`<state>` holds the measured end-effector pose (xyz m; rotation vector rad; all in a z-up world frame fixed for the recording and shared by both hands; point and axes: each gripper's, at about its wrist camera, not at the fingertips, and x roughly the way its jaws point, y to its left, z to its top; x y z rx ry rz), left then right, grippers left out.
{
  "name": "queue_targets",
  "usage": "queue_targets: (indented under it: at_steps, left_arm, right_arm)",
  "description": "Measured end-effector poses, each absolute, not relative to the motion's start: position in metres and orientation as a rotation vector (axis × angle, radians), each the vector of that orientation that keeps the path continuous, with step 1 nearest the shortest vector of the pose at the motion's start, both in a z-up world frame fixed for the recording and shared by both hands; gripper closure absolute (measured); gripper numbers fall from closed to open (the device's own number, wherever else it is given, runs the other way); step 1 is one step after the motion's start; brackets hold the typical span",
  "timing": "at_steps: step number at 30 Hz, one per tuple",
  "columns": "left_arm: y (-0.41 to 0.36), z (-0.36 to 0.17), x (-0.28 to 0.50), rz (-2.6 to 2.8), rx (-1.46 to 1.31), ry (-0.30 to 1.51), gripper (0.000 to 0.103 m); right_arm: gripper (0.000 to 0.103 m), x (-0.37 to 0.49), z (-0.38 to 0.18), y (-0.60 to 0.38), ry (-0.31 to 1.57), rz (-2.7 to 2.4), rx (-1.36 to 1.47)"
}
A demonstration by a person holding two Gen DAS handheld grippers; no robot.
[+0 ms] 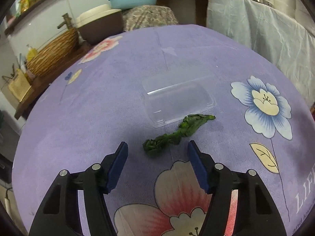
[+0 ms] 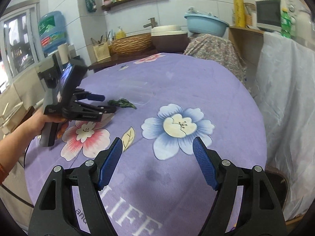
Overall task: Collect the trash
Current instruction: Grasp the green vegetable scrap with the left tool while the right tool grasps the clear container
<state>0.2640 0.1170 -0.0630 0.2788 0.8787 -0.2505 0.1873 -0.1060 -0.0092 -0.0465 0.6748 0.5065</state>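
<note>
While both sets of jaws stand wide, the scene reads:
Left gripper (image 1: 155, 147): jaws wide, holding nothing, low over the counter (image 1: 98, 108), the near end of the wilted green leaf (image 1: 177, 132) just ahead between the tips.
Right gripper (image 2: 157, 143): jaws wide, holding nothing, above the blue flower print.
Wilted green leaf: lies mid-counter, its far end touching the near edge of the clear plastic container (image 1: 177, 98).
Left hand (image 2: 42, 121): grips the left gripper's handle.

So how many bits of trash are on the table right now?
2: a green leafy scrap just ahead of the open left hand-held gripper, and a clear plastic container just beyond it. Nothing else visible.
</note>
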Motion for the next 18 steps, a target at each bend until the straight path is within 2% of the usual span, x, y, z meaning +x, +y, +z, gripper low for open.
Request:
queue_targets:
  at_steps: [3,5,8,18]
  left_arm:
    - [0.116,-0.063,0.265,-0.306,0.274,0.875,0.055]
    - [0.116,-0.063,0.265,-0.327,0.269,0.875,0.076]
    - [0.112,-0.063,0.261,-0.344,0.289,0.868,0.088]
    - [0.142,-0.048,0.22,-0.315,0.182,0.836,0.091]
  right_arm:
    - [0.029,0.198,-0.006,-0.086,0.676,0.533,-0.099]
    - [0.029,0.211,-0.005,-0.071,0.684,0.565,-0.13]
    - [0.029,0.235,-0.006,-0.043,0.687,0.601,-0.216]
    - [0.029,0.321,-0.023,0.036,0.746,0.639,-0.433]
